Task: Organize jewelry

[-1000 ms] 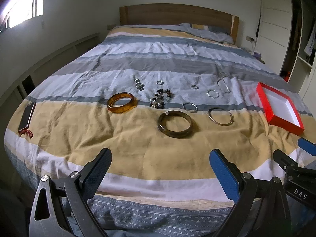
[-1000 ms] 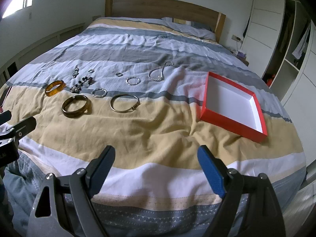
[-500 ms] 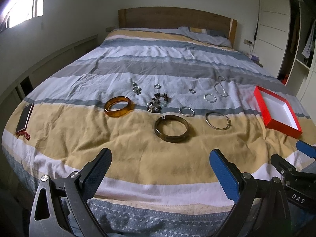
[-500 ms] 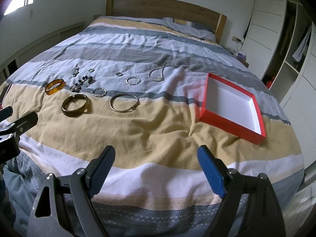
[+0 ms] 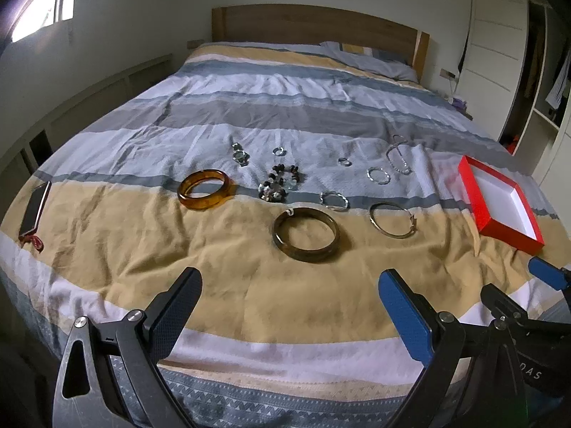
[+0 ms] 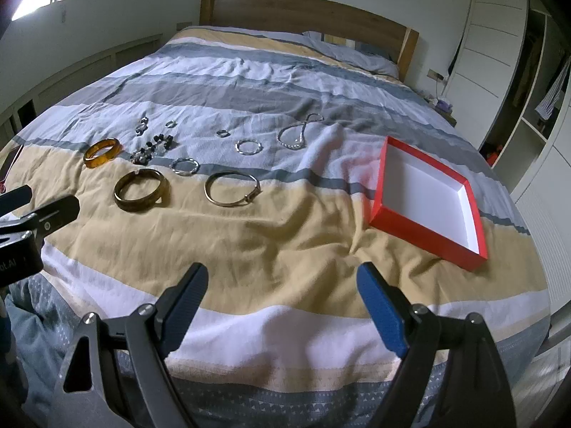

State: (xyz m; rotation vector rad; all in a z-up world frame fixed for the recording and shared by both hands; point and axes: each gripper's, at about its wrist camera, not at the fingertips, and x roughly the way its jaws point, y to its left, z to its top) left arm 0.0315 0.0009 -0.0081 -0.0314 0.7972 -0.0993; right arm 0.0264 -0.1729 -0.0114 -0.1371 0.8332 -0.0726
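Note:
Jewelry lies spread across a striped bed cover. An amber bangle sits at the left, a dark brown bangle nearer me, and a thin metal bangle to its right. Behind them are a beaded bracelet, several small silver rings and a chain necklace. A red box with a white inside lies empty at the right. My left gripper and right gripper hover open over the bed's near edge, empty.
A phone lies at the bed's left edge. The wooden headboard and pillows are at the far end. White wardrobes and open shelves stand along the right. A low wall ledge runs along the left.
Both grippers have eased back and upward slightly, so the jewelry and box sit a little farther off. Nothing was picked up; the jaws stay open.

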